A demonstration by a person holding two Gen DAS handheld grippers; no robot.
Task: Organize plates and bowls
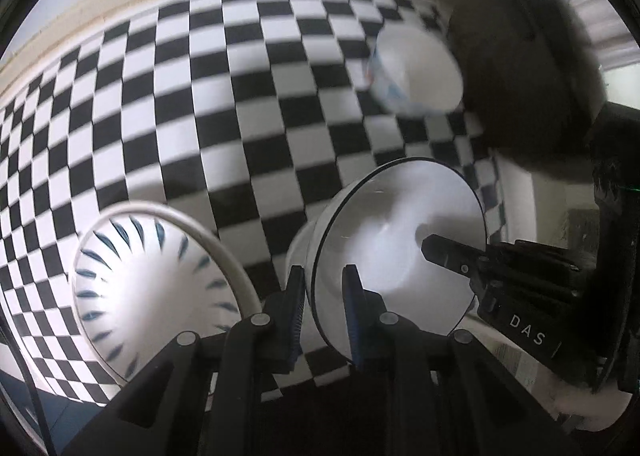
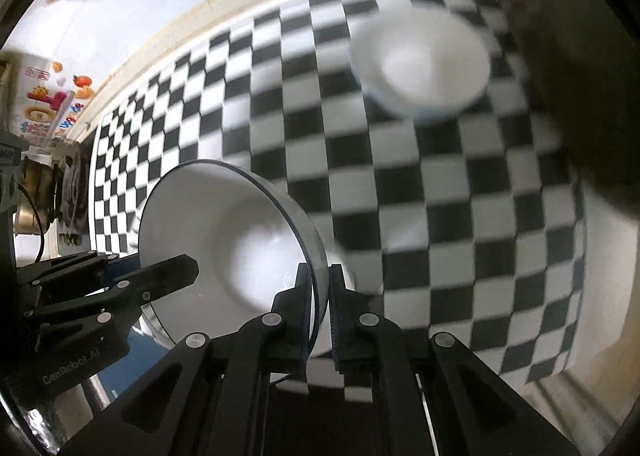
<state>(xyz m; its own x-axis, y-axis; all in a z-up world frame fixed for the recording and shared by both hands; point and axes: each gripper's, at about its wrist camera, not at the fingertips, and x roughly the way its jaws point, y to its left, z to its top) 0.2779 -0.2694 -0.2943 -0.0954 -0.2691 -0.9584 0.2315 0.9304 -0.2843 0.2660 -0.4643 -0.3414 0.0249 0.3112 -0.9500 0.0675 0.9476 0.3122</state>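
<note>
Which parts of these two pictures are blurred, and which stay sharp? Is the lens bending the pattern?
Left wrist view: the left gripper and the black-rimmed bowl are sharp; the far bowl and the checkered cloth are smeared. Right wrist view: the right gripper is sharp; the far bowl is blurred. Both views curve the squares strongly.

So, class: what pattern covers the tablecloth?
Black-and-white checks on the tablecloth, clearest in the left wrist view.
</note>
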